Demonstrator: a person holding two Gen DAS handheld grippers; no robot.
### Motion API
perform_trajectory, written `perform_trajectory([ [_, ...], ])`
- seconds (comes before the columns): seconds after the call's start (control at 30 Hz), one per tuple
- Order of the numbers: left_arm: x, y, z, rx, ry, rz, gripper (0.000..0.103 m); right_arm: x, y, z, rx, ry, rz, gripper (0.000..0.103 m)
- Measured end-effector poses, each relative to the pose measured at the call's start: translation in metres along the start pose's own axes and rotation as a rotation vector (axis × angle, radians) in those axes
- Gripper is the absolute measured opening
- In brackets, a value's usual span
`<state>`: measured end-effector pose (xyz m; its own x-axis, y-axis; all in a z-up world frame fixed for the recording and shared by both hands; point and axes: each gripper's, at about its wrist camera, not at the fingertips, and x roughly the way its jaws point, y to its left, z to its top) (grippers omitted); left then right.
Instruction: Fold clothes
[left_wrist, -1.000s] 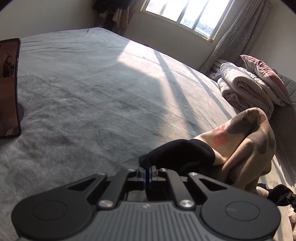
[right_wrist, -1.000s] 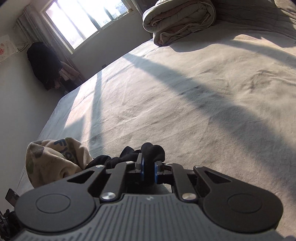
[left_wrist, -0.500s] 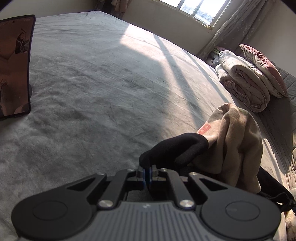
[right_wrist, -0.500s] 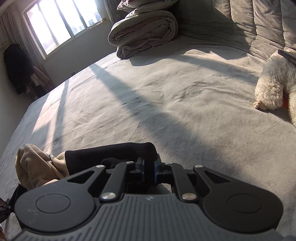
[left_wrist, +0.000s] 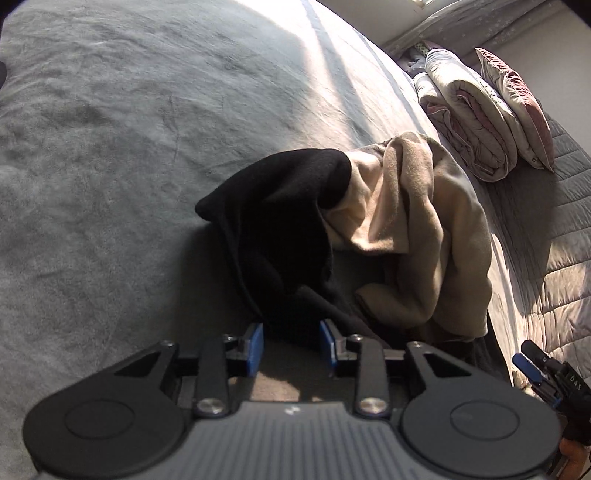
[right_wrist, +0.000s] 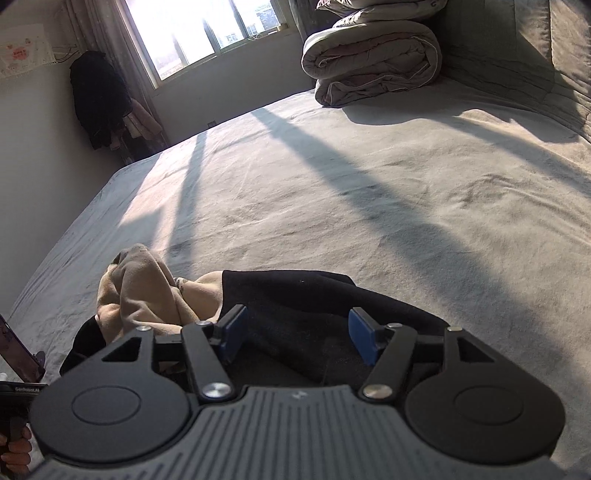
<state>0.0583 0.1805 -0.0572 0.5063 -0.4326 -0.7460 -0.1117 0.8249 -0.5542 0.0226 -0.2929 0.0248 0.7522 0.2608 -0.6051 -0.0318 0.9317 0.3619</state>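
Black fabric of the garment (left_wrist: 280, 229) lies between the opening jaws of both the left gripper (left_wrist: 291, 349) and the right gripper (right_wrist: 297, 334), pads clear of it, apparently releasing it onto the bed (right_wrist: 332, 192). Beyond, its beige body (left_wrist: 424, 221) sits bunched and unfolded.

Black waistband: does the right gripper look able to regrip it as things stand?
Probably yes. The black waistband lies on the bed right ahead of the right gripper, whose jaws are opening with the dark cloth between them and nothing covering it.
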Motion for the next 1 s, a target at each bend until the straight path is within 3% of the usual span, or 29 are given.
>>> perform_trajectory([
  [0.13, 0.006, -0.009, -0.001, 0.008, -0.025, 0.01, 0.032, 0.028, 0.028, -0.014, -0.057, 0.064, 0.117, 0.065],
  [0.2, 0.009, -0.014, -0.001, 0.019, -0.043, 0.029, 0.026, 0.041, 0.042, -0.019, -0.095, 0.068, 0.15, 0.065],
  [0.23, 0.01, -0.017, -0.001, 0.029, -0.058, 0.051, 0.011, 0.044, 0.046, -0.02, -0.108, 0.067, 0.157, 0.065],
  [0.27, 0.012, -0.02, 0.0, 0.048, -0.073, 0.085, 0.007, 0.049, 0.05, -0.021, -0.122, 0.065, 0.165, 0.065],
  [0.43, 0.01, -0.047, 0.01, 0.212, -0.187, 0.223, 0.005, 0.069, 0.054, -0.026, -0.14, 0.036, 0.215, 0.064],
  [0.53, 0.004, -0.055, 0.024, 0.293, -0.267, 0.306, 0.005, 0.076, 0.045, -0.026, -0.093, 0.057, 0.307, 0.012],
  [0.83, -0.036, -0.059, 0.069, 0.365, -0.583, 0.512, 0.005, 0.035, 0.012, 0.006, -0.044, -0.135, 0.236, 0.011],
  [1.0, -0.047, -0.048, 0.075, 0.362, -0.65, 0.597, 0.005, 0.014, -0.009, 0.017, -0.027, -0.17, 0.215, 0.011],
])
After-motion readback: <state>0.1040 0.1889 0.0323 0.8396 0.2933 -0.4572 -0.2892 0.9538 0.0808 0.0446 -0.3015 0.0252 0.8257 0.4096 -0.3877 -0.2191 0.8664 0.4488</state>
